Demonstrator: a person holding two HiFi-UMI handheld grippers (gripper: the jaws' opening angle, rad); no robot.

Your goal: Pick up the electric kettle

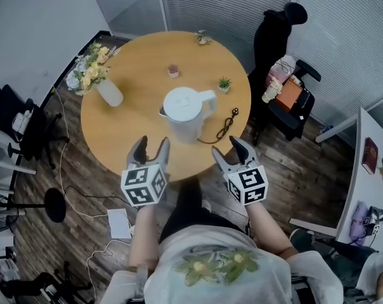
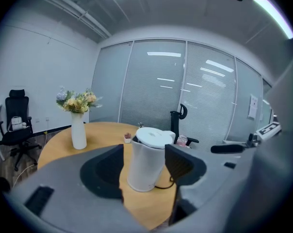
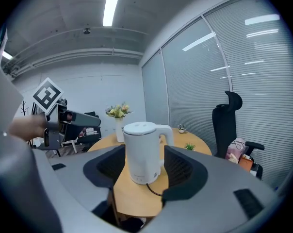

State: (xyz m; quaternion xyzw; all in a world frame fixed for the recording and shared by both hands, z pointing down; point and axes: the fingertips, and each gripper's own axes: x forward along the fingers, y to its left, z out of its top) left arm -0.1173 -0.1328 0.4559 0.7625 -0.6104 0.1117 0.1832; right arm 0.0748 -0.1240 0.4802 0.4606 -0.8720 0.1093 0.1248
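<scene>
Holding the left hand-held gripper and the right hand-held gripper side by side at the near rim of the round wooden counter, forearms stretched forward from the body, marker cubes uppermost, jaws aimed ahead and a little inward. Both released: jaws spread wide, gripping nothing, touching nothing. Framing the white electric kettle in each gap (seen through it only, clearly ahead of the tips). Standing near the middle of the counter, upright, long axis vertical, lid on top, handle turned to the person's right. Trailing a dark cable from the base toward the right rim. Off to the left, a white vase of flowers, well apart from the kettle; beyond the handle, a small potted plant.
</scene>
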